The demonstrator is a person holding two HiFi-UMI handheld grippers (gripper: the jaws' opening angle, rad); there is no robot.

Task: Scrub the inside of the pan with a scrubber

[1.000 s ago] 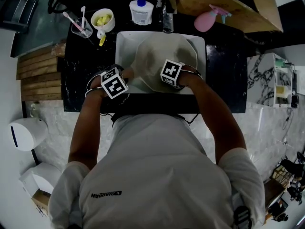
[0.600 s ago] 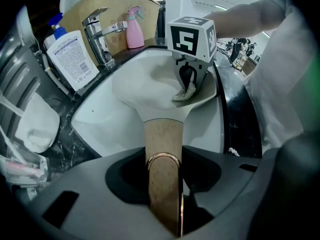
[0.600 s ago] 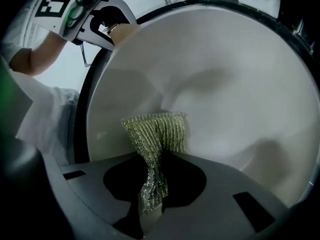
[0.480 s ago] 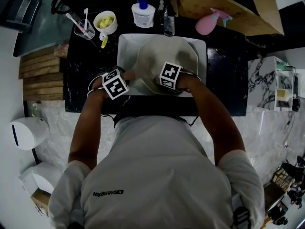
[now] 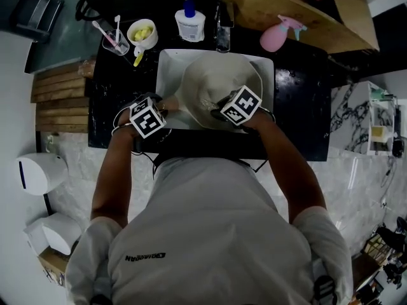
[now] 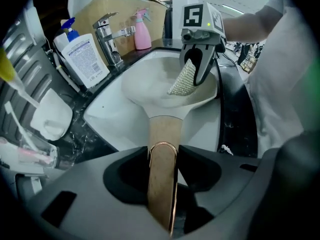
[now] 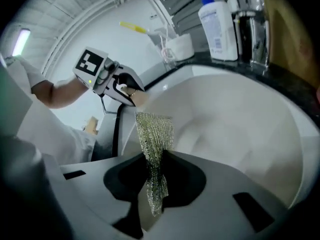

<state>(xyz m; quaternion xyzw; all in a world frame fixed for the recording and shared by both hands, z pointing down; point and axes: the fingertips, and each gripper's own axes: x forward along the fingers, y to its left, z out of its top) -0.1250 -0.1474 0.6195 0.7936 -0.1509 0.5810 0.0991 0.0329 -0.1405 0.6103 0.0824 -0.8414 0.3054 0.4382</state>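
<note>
The pan (image 5: 210,84) is kept inside the white sink (image 5: 166,63), which is let into a black table (image 5: 299,107), so that scrubbing is contained in the basin. The pan's tan handle (image 6: 162,129) is clamped between the fingers (image 6: 131,174) of the left gripper (image 6: 161,156). That hold appears meant to steady the pan against the push of scrubbing and to keep its inside turned up towards the other hand. A metallic mesh scrubber (image 7: 154,134) is pinched between the narrow-set fingers (image 7: 187,176) of the right gripper (image 7: 154,164). Most of the mesh is left hanging free below the tips, presumably so that it can be dragged over the surface. It is held over the near side of the pan's inside; whether its lower corner touches the surface cannot be told. Most of the sink is filled by the pan, so only thin gaps are left between its rim and the sink walls, and sliding the pan sideways is hardly allowed. Open room is offered mainly within the bowl itself, where wide strokes seem possible. Behind the far rim the faucet (image 6: 107,39) and a soap bottle (image 6: 87,56) are set close, so long strokes away from the person are best kept below the rim.
</note>
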